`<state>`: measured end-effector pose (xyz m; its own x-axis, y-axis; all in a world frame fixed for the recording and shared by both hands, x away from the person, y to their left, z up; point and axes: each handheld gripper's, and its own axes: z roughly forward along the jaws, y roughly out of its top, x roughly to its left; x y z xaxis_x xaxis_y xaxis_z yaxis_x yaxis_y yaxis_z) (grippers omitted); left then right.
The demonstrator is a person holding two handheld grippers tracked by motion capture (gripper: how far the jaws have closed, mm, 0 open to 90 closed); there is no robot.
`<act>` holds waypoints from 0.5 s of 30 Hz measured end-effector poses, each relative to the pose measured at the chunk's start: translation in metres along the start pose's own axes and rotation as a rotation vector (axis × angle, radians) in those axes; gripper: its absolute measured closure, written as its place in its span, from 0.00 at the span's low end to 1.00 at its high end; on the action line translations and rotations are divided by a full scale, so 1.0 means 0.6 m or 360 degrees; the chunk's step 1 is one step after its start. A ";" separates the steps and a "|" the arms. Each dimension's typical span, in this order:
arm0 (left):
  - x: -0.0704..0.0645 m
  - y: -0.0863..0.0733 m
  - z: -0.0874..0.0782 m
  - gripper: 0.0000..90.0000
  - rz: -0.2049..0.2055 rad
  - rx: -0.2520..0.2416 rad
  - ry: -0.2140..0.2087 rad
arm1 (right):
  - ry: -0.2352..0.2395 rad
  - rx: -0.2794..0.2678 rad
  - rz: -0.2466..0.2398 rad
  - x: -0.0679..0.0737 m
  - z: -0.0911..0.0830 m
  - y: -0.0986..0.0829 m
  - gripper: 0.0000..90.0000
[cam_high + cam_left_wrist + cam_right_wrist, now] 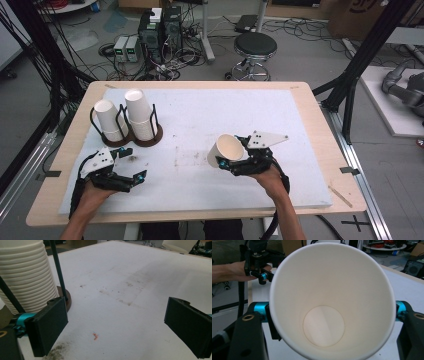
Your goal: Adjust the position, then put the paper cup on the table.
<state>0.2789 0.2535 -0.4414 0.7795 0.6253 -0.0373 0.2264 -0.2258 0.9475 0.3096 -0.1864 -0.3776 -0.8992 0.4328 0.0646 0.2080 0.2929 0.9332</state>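
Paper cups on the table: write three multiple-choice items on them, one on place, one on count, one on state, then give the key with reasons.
1. Where do the cup stacks stand?
A. At the table's far left, in black wire holders
B. At the table's near right corner
C. On the stool

2. How many holders with cups stand there?
A. One
B. Two
C. Four

3. What is the state of the right gripper?
A. Open and bare
B. Shut on the single cup
C. Resting on the floor

Key:
1 A: the high view shows both stacks at the far left of the table, inside wire frames on round bases.
2 B: two round bases sit side by side.
3 B: the right gripper view shows its jaws pressed to both sides of the cup, mouth toward the camera; the left gripper stands open with nothing between its jaws.
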 end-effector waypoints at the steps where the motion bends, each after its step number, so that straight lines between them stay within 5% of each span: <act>1: -0.001 0.000 0.001 0.05 -0.0004 -0.0001 -0.0001 | 0.0003 0.0005 0.0006 0.000 0.001 0.000 0.31; 15: -0.006 0.002 0.012 0.05 0.0019 0.0008 -0.0019 | 0.0005 0.0013 -0.0022 0.000 0.009 0.004 0.31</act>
<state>0.2804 0.2458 -0.4423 0.7890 0.6137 -0.0298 0.2200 -0.2369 0.9463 0.3124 -0.1810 -0.3771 -0.9031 0.4261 0.0529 0.1988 0.3059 0.9311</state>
